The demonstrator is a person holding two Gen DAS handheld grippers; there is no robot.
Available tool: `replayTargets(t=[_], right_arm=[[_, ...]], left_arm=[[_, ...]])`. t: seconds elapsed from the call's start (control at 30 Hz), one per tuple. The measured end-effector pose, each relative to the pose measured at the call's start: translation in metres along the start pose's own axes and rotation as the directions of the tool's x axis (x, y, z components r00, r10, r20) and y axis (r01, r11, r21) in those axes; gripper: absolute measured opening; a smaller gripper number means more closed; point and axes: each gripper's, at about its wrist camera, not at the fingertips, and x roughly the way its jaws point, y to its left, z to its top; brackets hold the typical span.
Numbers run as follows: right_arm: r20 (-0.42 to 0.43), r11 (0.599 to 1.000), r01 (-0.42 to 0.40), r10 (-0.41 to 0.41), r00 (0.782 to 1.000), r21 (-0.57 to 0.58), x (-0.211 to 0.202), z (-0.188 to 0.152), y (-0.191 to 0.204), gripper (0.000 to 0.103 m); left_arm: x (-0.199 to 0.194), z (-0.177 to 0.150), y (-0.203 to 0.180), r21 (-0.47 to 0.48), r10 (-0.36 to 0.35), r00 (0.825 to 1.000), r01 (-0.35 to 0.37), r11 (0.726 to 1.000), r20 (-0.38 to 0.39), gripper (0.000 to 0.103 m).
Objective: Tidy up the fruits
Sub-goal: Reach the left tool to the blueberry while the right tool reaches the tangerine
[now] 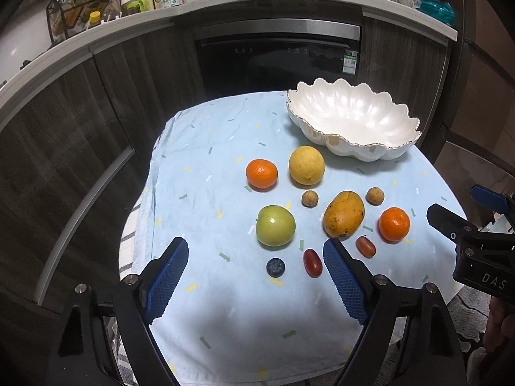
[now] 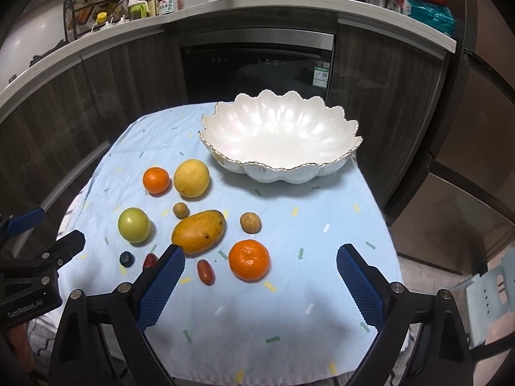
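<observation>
Left claw [image 1: 256, 267] released, nothing between its pads, hovering over the near tabletop [image 1: 225, 321]. Right claw [image 2: 260, 268] likewise released and unladen. Bare cloth lies near both. Fruits sit mid-tabletop, left of centre: mango [image 2: 198, 231] long axis slanting up-right, green apple [image 1: 275, 225] beside it. Scalloped bowl [image 2: 322, 173] at far right edge, unfilled.
</observation>
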Motion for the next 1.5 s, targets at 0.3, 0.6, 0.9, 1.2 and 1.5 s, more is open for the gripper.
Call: replayTargets(t=[0.3,0.6,0.9,1.2,1.5], right_arm=[[-0.019,1.000,-0.014,0.013,1.000,-0.021,0.019,-0.004,0.004,0.088],[-0.024,1.000,-0.026,0.025,0.999,-0.017,0.035,-0.004,0.004,0.082],[-0.062,0.999,-0.036,0.034,0.998,-0.025,0.052,-0.008,0.006,0.069],[-0.090,0.999,-0.036,0.034,0.995,-0.019,0.064,-0.012,0.006,0.066],[-0.128,0.999,-0.045,0.043,0.991,-0.010,0.078,-0.015,0.005,0.061]], left_arm=[[0.023,-0.005,-0.003,0.016,-0.012,0.999,0.012,1.000,-0.038,0.075],[0.048,-0.011,-0.008,0.031,-0.024,0.996,0.027,0.999,-0.084,0.061],[0.066,-0.020,-0.009,0.027,-0.043,0.990,0.047,0.999,-0.133,0.053],[0.084,-0.025,-0.012,0.025,-0.058,0.982,0.064,0.998,-0.179,0.042],[0.095,-0.028,-0.014,0.020,-0.064,0.977,0.070,0.997,-0.205,0.040]])
